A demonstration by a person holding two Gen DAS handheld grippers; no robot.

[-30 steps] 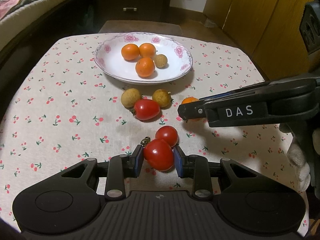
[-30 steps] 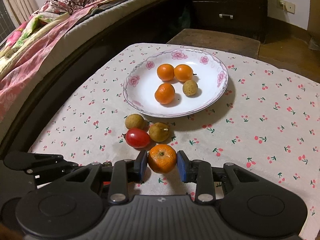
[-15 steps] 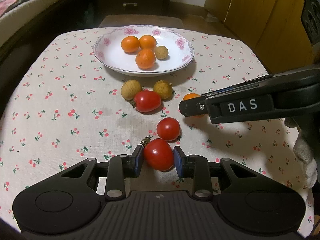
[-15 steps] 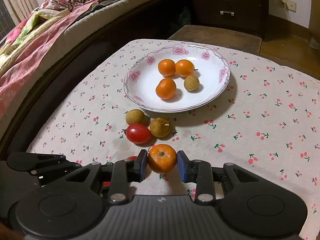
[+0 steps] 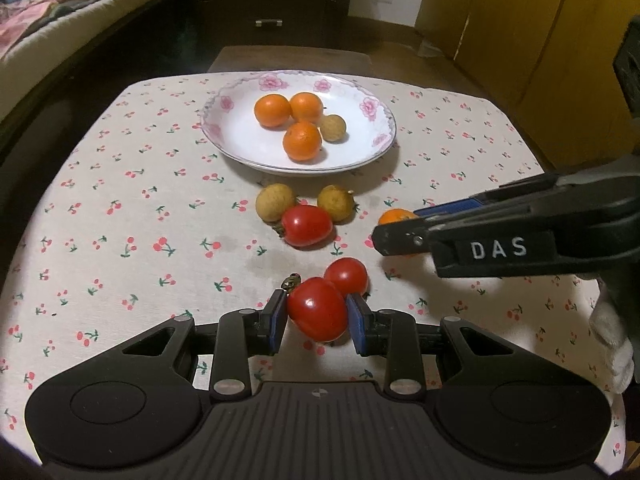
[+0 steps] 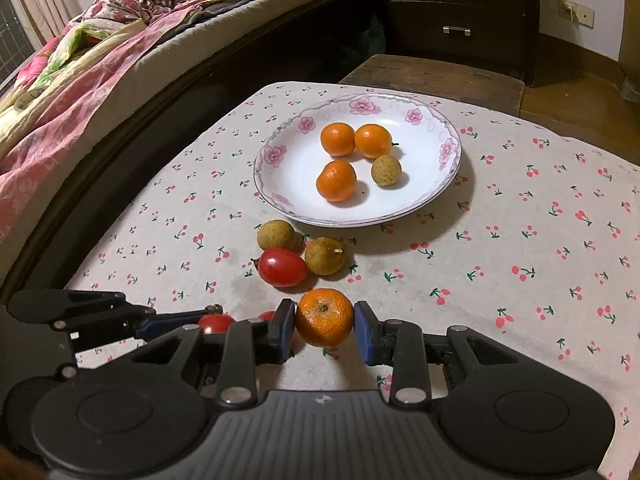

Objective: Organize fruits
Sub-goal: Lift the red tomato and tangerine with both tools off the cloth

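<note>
Left gripper (image 5: 317,317) is clamped on a red tomato (image 5: 318,309), blue pads pressed on both sides of it, fruit sitting low over the cherry-print tablecloth (image 5: 120,208); whether it has cleared the cloth I can't tell. A second, smaller tomato (image 5: 347,276) sits right behind it, touching or nearly so. Right gripper (image 6: 325,330) is closed on a small orange (image 6: 325,322), pads against both flanks, also just over the cloth. In the left wrist view the right gripper comes in from the right edge with a "DAS" label (image 5: 498,247) on its side, the orange half hidden behind its tip. Floral-rimmed white plate (image 6: 448,148) sits further back on the table with three oranges and one tan longan (image 6: 386,170) in it. Between plate and grippers, loose on the cloth: two more longans (image 6: 275,234) (image 6: 325,255) and an oblong tomato (image 6: 282,267), clustered and touching. A bed with pink bedding (image 6: 80,80) lies along the left and a dark drawer unit (image 6: 452,12) stands behind the table.
</note>
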